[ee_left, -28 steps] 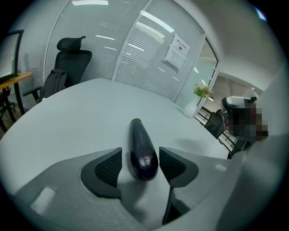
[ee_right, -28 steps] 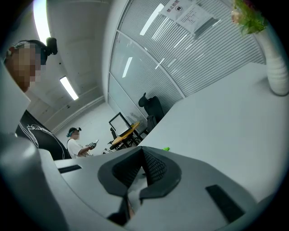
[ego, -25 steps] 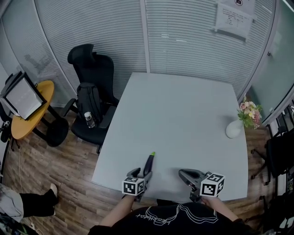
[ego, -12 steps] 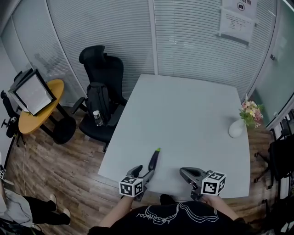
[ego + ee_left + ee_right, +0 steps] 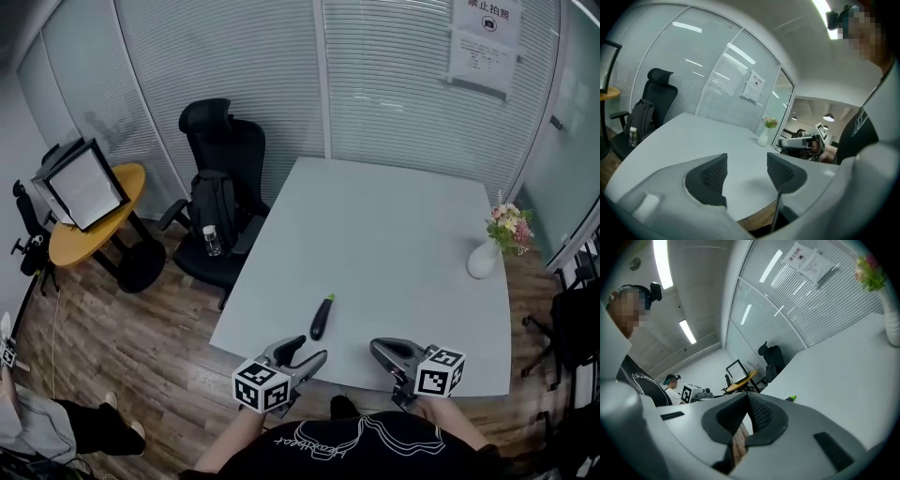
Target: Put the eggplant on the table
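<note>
The dark purple eggplant (image 5: 321, 318) with a green stem lies on the white table (image 5: 394, 225) near its front left edge. My left gripper (image 5: 304, 352) hovers just short of it at the table's edge, open, with nothing between its jaws; in the left gripper view (image 5: 746, 160) only bare table shows between the black pads. My right gripper (image 5: 377, 346) is held over the front edge to the right, shut on nothing. In the right gripper view (image 5: 748, 398) the eggplant's green tip (image 5: 791, 398) peeks over the jaw.
A white vase of flowers (image 5: 484, 259) stands at the table's right edge. A black office chair (image 5: 225, 155) holding a backpack (image 5: 212, 208) sits left of the table, with a small round yellow table (image 5: 90, 217) beyond. Wooden floor lies on the left.
The left gripper has opened, let go of the eggplant and drawn back toward me. The eggplant now lies on the table. The right gripper has stayed put.
</note>
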